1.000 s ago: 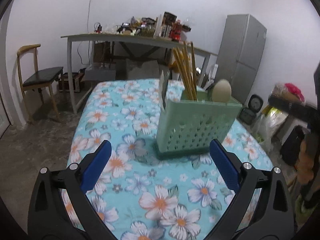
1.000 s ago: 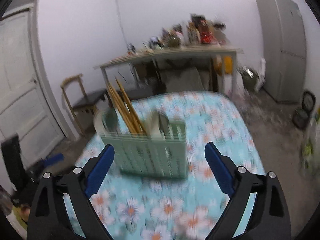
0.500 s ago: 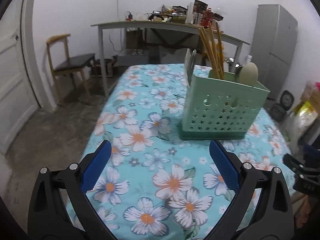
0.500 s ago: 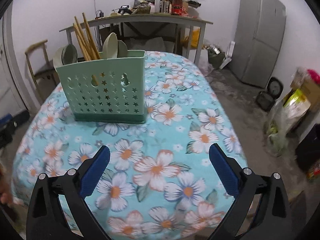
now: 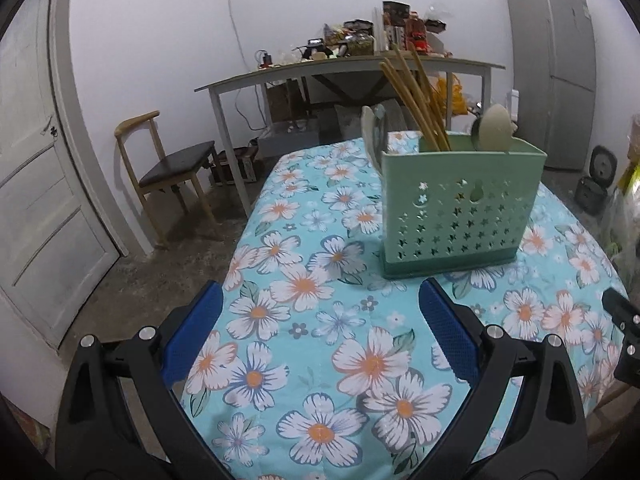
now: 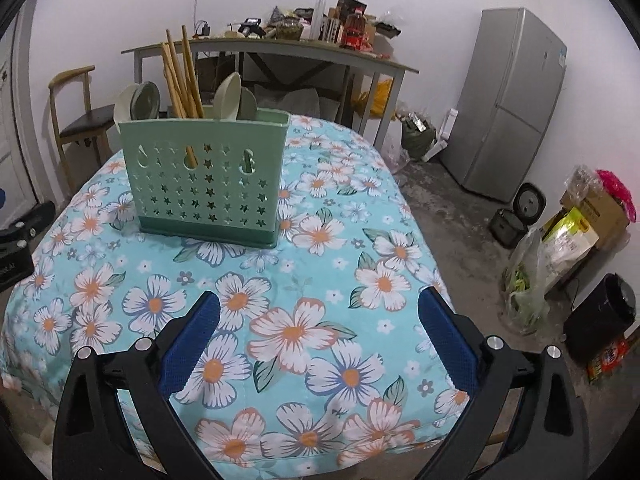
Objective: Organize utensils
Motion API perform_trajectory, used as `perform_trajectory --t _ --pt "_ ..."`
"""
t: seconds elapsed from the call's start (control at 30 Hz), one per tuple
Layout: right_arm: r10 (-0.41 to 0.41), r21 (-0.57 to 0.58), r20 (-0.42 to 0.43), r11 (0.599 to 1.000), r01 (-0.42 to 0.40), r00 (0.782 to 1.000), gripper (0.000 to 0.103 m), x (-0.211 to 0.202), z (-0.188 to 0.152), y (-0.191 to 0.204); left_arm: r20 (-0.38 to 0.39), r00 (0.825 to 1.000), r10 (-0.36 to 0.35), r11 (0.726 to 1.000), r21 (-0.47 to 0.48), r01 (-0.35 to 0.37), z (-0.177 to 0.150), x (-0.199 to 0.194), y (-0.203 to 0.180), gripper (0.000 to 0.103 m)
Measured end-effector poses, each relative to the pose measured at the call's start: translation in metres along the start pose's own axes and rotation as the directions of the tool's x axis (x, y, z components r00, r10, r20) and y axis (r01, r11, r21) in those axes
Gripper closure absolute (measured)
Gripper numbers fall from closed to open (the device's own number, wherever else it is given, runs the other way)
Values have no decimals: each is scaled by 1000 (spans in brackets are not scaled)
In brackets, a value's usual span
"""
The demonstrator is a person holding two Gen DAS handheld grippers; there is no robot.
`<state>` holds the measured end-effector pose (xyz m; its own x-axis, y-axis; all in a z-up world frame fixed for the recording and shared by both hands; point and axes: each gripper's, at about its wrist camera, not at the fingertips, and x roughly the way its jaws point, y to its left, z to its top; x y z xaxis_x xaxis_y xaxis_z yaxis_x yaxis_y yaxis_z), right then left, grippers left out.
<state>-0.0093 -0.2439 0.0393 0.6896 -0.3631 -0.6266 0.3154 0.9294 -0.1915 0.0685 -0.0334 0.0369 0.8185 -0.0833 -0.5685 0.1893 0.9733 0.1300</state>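
Right wrist view, green utensil holder (image 6: 206,184), chopsticks (image 6: 180,76), spoons (image 6: 226,94) inside

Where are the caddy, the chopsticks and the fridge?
caddy (image 6: 204,184): right wrist view, middle of its star-punched front wall.
chopsticks (image 6: 178,76): right wrist view, mid-length of the bundle above the rim.
fridge (image 6: 508,112): right wrist view, middle of its door side.

The holder (image 6: 208,184) stands on the table (image 6: 320,280); chopsticks (image 6: 180,76) and spoons (image 6: 230,94) stand in the holder.
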Motion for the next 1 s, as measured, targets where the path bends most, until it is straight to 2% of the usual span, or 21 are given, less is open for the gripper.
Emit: perform_trajectory --t 0.1,0.2,0.27,0.43,0.67,1.0 --pt "28 12 12 1000 -28 1000 7 -5 2 -3 -42 999 -19 999 31 20 -1 3 -7 8" --pt "61 20 27 998 -61 998 7 -9 2 -5 -65 998 2 999 47 1 -4 4 -14 8" --pt "73 19 34 997 -73 997 7 -11 3 -7 -61 998 32 999 36 -30 -4 3 -16 8" --pt "94 31 40 995 -95 995 7 -10 5 -13 -73 997 28 999 -32 -31 6 1 -12 8" --pt "108 71 34 991 -110 994 7 -3 7 -27 -90 993 78 996 -43 -82 12 4 -9 8" --pt "114 80 28 990 -116 993 7 2 12 -29 -102 993 64 995 -75 -71 16 5 -4 8"
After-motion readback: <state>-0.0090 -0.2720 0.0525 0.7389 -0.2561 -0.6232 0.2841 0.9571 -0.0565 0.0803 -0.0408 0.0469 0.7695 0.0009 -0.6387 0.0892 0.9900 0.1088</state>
